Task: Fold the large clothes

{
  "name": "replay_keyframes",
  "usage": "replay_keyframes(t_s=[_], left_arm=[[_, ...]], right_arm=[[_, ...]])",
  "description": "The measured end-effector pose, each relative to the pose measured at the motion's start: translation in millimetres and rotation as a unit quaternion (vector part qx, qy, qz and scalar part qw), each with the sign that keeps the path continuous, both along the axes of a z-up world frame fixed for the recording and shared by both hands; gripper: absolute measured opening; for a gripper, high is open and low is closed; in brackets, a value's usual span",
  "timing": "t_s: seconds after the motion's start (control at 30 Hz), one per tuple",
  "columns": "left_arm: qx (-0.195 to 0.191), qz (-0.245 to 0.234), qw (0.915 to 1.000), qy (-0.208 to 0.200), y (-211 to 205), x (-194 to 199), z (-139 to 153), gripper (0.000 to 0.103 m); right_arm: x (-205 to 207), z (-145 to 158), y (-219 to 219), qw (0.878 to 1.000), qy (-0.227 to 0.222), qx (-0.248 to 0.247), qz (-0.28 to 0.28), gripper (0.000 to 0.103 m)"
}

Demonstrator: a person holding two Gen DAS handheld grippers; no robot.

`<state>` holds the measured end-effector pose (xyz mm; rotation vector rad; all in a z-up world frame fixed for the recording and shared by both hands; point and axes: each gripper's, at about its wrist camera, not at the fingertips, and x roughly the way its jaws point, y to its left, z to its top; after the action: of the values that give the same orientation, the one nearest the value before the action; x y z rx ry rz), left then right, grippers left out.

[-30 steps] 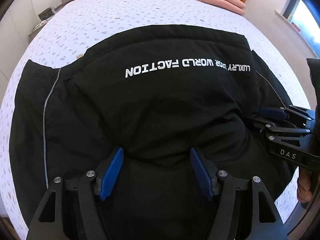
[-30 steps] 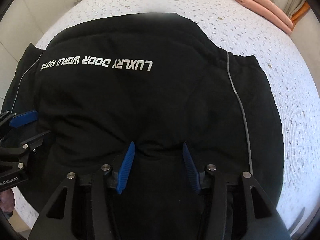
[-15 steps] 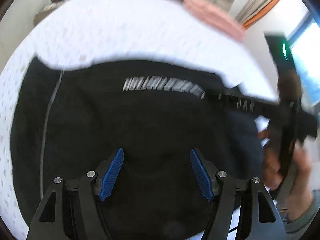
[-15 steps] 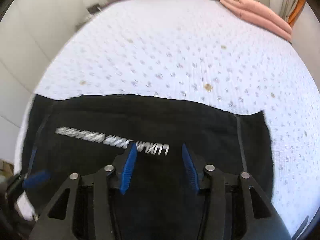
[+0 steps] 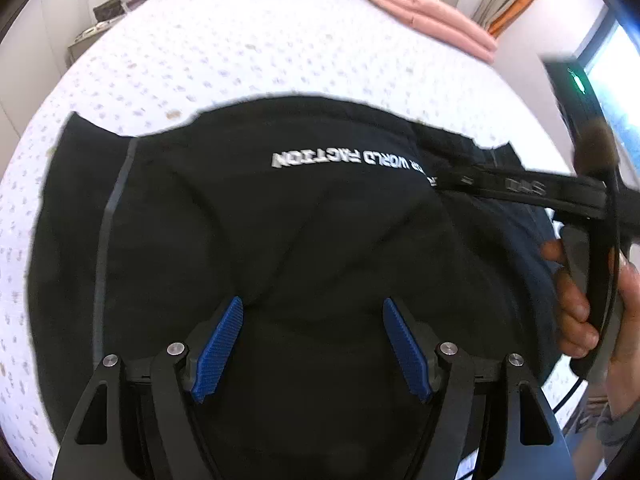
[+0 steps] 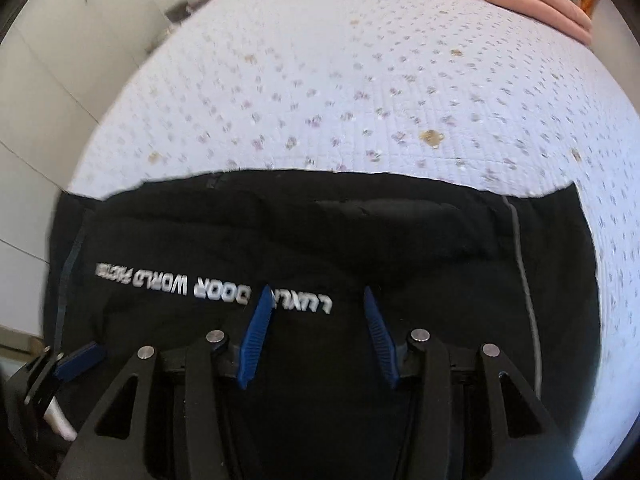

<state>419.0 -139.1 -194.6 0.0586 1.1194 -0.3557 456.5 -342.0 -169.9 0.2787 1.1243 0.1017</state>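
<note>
A large black garment (image 5: 280, 232) with white lettering and grey piping lies spread flat on the bed (image 5: 240, 60); the right wrist view shows the same garment (image 6: 400, 248). My left gripper (image 5: 313, 302) hovers over its near part, jaws wide and still opening, black cloth under the gap and neither pad pressing on it. My right gripper (image 6: 316, 289) hangs above the lettering, its jaws also opening, nothing pinched. In the left wrist view the right gripper's black frame (image 5: 520, 192) reaches in from the right, held by a hand (image 5: 576, 304). A blue finger (image 6: 80, 360) of the left gripper shows at lower left.
The floral white bedspread (image 6: 360, 80) stretches beyond the garment's far edge. Folded pink cloth (image 5: 432, 20) lies at the bed's far right corner. A nightstand (image 5: 104, 16) stands far left, white cupboards (image 6: 60, 60) along the left wall, a window at right.
Both grippers have lifted off the garment, so more bedspread shows. The right one has swung inward over the lettering, its frame now crossing the right of the left view.
</note>
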Motion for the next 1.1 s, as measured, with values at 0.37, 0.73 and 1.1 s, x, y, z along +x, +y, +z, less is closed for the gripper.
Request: replay_keyframes(t_s=[0.37,0.73,1.1], left_arm=[[0.032,0.103,0.9942,-0.009,130,2,34,0.075],[-0.098,0.129,0.9787,0.126,183,32,-35,0.085],[-0.21,0.154,0.9465,0.19,208,37,-65,0.09]], right_arm=[[-93,7,-115,0.994,0.02,-0.018,-0.107,0.077],[-101,-63,-179,0.986,0.074,0.103,-0.112,0.098],[-71,-97,-201,0.976,0.085,0.199,-0.038,0.1]])
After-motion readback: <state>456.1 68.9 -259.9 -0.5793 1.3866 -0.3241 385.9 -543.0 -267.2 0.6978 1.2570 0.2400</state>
